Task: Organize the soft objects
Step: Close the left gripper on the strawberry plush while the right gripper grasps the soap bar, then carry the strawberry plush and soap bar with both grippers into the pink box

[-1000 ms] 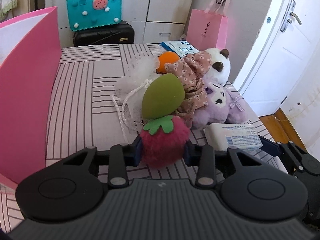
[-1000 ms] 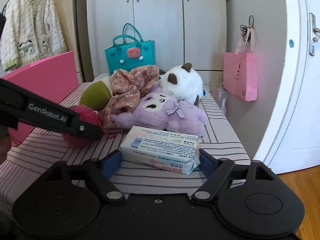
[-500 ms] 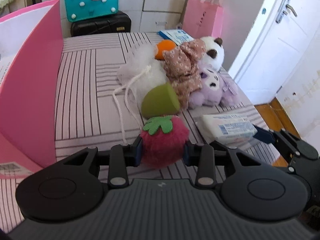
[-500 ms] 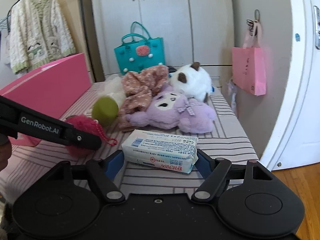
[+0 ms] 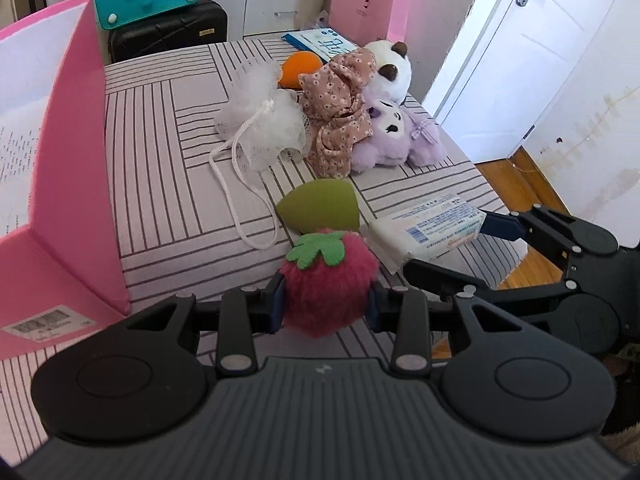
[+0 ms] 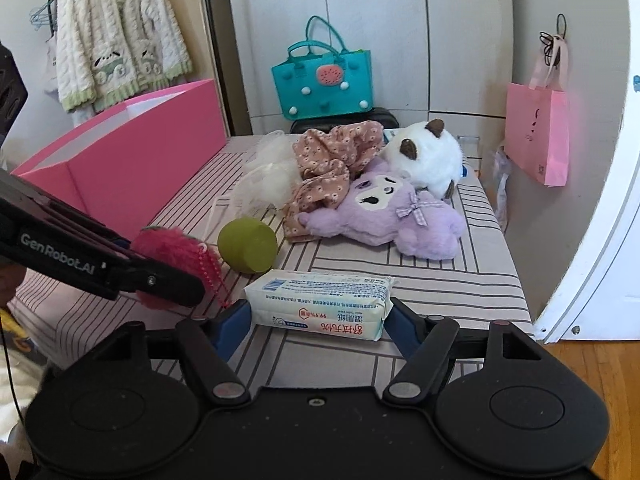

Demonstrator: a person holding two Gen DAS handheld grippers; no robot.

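Observation:
My left gripper is shut on a fuzzy red strawberry plush and holds it just above the striped table. The right gripper has a white pack of wet wipes between its blue pads; the jaws are closing and both pads touch the pack's ends. A green egg-shaped sponge lies on the table just beyond both. Farther back are a white mesh pouf, a floral cloth, a purple plush, a panda plush and an orange sponge.
An open pink box stands along the table's left side. A teal bag on a black suitcase is behind the table. A pink paper bag hangs at the right wall, by a white door and wood floor.
Both grippers have lifted a little with their loads. The strawberry plush has drawn back from the green sponge. The right jaws have narrowed on the wipes pack.

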